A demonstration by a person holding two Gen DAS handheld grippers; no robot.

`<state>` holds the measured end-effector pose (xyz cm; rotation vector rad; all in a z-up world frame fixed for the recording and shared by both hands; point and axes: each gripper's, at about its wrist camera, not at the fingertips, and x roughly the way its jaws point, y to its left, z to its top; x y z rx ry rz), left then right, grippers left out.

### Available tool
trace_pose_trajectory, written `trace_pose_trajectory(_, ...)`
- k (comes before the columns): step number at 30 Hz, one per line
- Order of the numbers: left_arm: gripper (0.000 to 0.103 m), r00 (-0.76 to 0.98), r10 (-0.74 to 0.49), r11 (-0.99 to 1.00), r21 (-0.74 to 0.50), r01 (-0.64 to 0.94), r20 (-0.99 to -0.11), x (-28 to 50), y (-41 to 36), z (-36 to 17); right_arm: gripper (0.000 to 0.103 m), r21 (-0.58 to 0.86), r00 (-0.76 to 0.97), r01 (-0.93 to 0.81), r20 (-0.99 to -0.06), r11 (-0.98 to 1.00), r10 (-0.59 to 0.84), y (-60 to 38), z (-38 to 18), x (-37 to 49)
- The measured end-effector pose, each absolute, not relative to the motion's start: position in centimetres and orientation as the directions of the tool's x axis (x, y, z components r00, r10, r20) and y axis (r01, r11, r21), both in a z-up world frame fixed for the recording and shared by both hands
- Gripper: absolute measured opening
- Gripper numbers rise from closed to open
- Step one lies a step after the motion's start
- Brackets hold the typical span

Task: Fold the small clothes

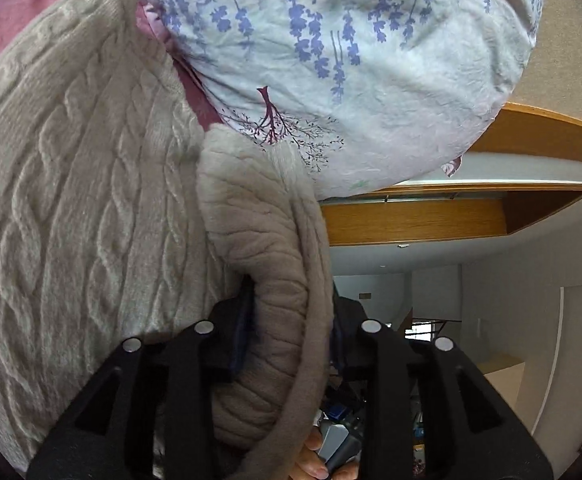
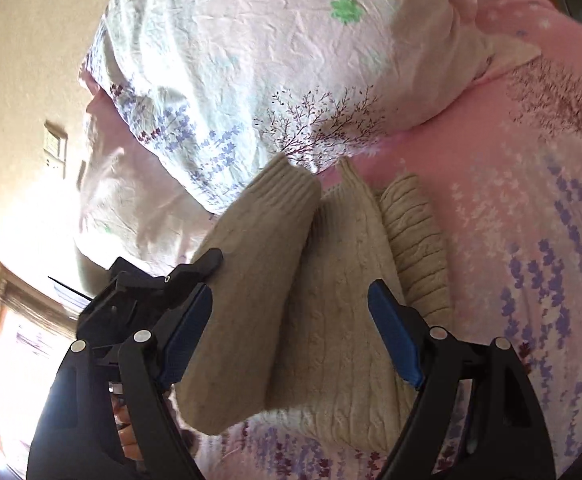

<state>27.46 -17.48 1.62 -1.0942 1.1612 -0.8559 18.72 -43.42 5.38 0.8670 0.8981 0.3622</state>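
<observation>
A beige cable-knit sweater (image 1: pixel 71 200) lies on a bed. In the left wrist view one sleeve (image 1: pixel 275 280) runs between the fingers of my left gripper (image 1: pixel 291 328), fills the gap and touches both pads. In the right wrist view that sleeve (image 2: pixel 259 280) lies folded across the sweater body (image 2: pixel 343 280), and the other sleeve (image 2: pixel 415 248) is folded in at the right. The left gripper's black fingertip (image 2: pixel 211 260) rests at the sleeve's left edge. My right gripper (image 2: pixel 291 336) hovers open over the sweater, blue pads wide apart, gripping nothing.
A bulky pale quilt (image 1: pixel 371 60) with purple flowers and dark red trees lies just past the cuffs (image 2: pixel 251 60). The sheet (image 2: pixel 531 240) is pink with purple flowers. A wooden frame (image 1: pixel 431 220) and white walls show at right. A person's fingers (image 1: pixel 315 456) hold the handle.
</observation>
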Motion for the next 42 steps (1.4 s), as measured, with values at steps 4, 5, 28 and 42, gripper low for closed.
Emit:
trace_pose_trajectory(4, 0.055, 0.173, -0.961, 0.220, -0.976, 0.009, -0.215, 27.2, -17.1, 3.0, 0.085, 0.837, 0.539, 0.074, -0.491, 0.541, 0.685, -43.3, 4.5, 19.9)
trace_pose_trajectory(5, 0.062, 0.182, -0.957, 0.235, -0.971, 0.036, -0.225, 27.0, -16.5, 3.8, 0.087, 0.837, 0.524, 0.087, -0.500, 0.541, 0.689, -43.3, 4.3, 20.1)
trace_pose_trajectory(28, 0.078, 0.367, -0.599, 0.794, -0.470, 0.385, -0.711, 21.0, -10.4, 6.6, 0.015, 0.510, 0.647, 0.017, -0.661, 0.860, 0.380, -41.3, 8.8, 20.5)
trace_pose_trajectory(42, 0.078, 0.322, -0.599, 0.795, -0.499, 0.345, -0.733, 19.5, -8.6, 5.5, 0.047, 0.601, 0.636, 0.200, -0.680, 0.774, 0.364, -47.4, 6.0, 16.6)
